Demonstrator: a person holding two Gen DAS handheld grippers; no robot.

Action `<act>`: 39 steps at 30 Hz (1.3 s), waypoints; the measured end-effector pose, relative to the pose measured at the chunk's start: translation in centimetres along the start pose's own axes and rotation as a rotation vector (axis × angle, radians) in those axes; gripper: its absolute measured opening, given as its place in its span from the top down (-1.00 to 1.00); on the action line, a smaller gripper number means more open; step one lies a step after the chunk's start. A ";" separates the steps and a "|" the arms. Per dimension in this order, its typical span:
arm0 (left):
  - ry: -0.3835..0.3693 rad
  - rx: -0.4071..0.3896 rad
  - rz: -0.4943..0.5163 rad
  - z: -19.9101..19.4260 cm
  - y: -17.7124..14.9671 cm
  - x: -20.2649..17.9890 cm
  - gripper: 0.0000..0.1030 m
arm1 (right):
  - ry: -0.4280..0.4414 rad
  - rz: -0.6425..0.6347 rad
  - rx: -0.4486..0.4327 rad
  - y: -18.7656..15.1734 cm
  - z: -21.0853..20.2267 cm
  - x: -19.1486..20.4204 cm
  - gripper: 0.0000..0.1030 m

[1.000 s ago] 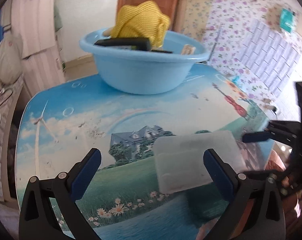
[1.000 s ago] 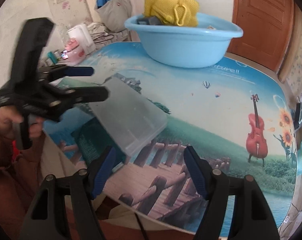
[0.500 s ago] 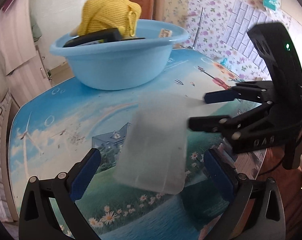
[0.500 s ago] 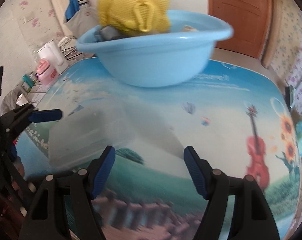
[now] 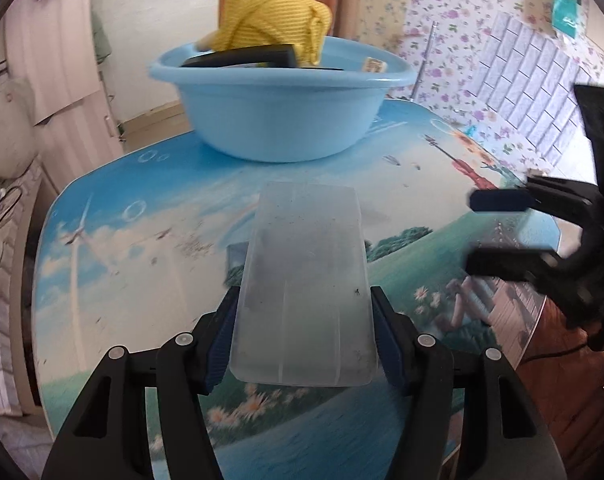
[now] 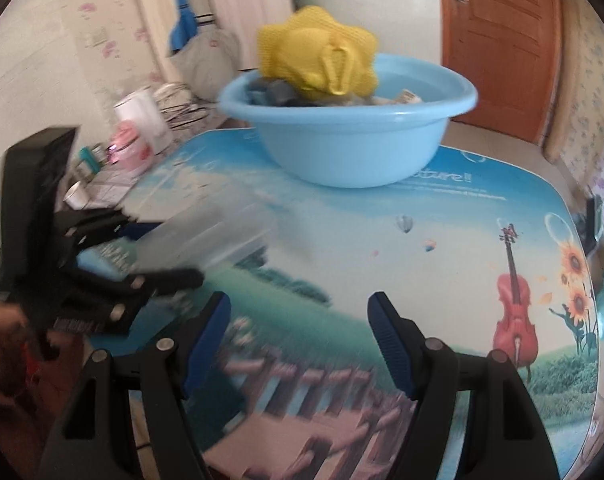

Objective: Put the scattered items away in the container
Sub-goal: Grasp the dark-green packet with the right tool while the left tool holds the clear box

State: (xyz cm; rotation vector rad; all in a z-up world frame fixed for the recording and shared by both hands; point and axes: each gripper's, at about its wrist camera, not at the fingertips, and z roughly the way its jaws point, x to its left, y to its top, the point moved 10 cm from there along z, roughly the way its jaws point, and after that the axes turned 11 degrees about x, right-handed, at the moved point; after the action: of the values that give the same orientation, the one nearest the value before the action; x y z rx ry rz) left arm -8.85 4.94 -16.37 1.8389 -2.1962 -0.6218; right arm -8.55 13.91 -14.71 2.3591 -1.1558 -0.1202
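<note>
The left gripper [image 5: 304,338] clamps a translucent plastic lid [image 5: 306,288] above the table [image 5: 114,248], short of the blue basin [image 5: 282,120]. The right gripper [image 6: 298,338] hangs beside it, jaws apart.

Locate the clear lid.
Left wrist view, centre: the lid is clamped in the left tool, above the table, short of the basin.

Soft, even daylight fills both views, bright and with only faint shadows. The fisheye bends the room hard at the dark rounded corners. Ahead of my left fingers the basin [image 5: 280,96] is fairly sharp. Left of my right fingers, my left gripper [image 6: 170,252] smears with motion blur.
</note>
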 end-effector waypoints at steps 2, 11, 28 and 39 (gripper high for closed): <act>0.008 0.002 -0.016 -0.1 -0.4 0.5 -0.19 | 0.001 -0.058 0.006 -0.9 0.0 1.5 -0.38; 0.017 0.000 -0.033 -0.4 -1.1 0.7 -0.19 | 0.009 -0.177 0.042 -3.3 1.4 5.0 -0.38; 0.004 -0.001 -0.053 0.1 -1.0 0.7 -0.20 | 0.054 -0.259 0.045 -3.7 2.2 6.9 -0.38; 0.002 -0.003 -0.052 0.2 -1.0 0.1 -0.20 | -0.046 0.037 -0.005 -2.1 1.5 -0.3 0.13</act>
State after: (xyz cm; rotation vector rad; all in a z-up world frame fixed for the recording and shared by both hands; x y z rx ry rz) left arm -8.09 4.70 -16.96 1.9005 -2.1513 -0.6323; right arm -7.69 14.60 -17.05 2.3398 -1.2190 -0.1647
